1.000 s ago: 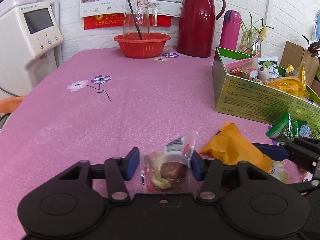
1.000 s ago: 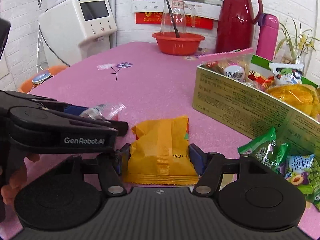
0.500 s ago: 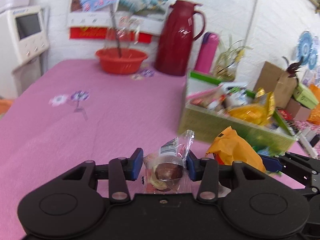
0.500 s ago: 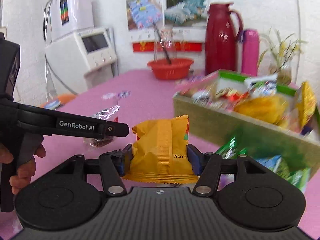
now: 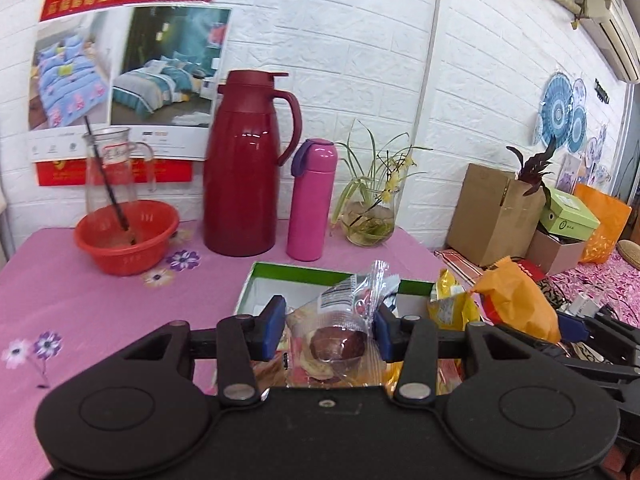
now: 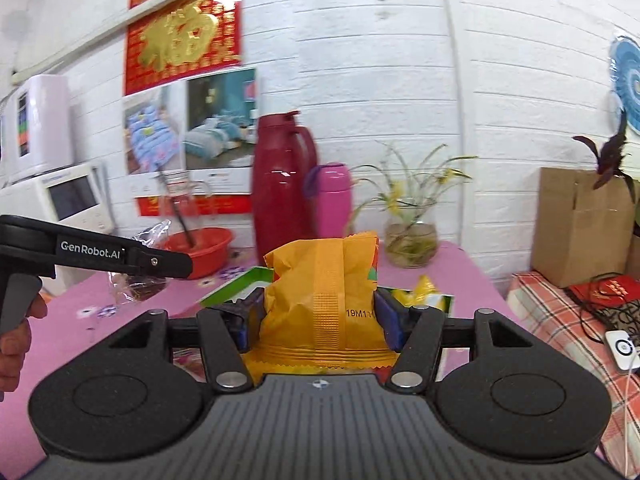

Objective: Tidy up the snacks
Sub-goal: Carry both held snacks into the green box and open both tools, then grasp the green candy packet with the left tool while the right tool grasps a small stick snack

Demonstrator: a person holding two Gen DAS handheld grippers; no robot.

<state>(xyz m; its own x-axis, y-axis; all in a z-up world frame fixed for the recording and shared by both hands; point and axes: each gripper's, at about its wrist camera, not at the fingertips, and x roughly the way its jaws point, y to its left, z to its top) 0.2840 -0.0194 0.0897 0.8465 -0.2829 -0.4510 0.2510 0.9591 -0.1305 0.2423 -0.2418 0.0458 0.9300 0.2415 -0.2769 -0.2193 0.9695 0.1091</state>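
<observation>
My left gripper [image 5: 328, 330] is shut on a clear-wrapped snack with a dark brown piece inside [image 5: 338, 340], held in the air above the green snack box [image 5: 288, 276]. My right gripper [image 6: 316, 320] is shut on an orange snack packet [image 6: 320, 296], also raised over the box [image 6: 236, 280]. In the left wrist view the orange packet [image 5: 516, 300] and right gripper show at the right. In the right wrist view the left gripper [image 6: 132, 276] with its clear snack [image 6: 136, 280] shows at the left. Yellow packets [image 5: 452, 304] lie in the box.
On the pink table [image 5: 80, 304] at the back stand a red basin with a glass jug [image 5: 126, 236], a red thermos [image 5: 244, 164], a pink bottle [image 5: 310, 200] and a plant vase [image 5: 368, 224]. Cardboard boxes [image 5: 492, 212] sit right of the table.
Both grippers have lifted their snacks off the table and moved forward and up over the green box. The views now look higher at the wall.
</observation>
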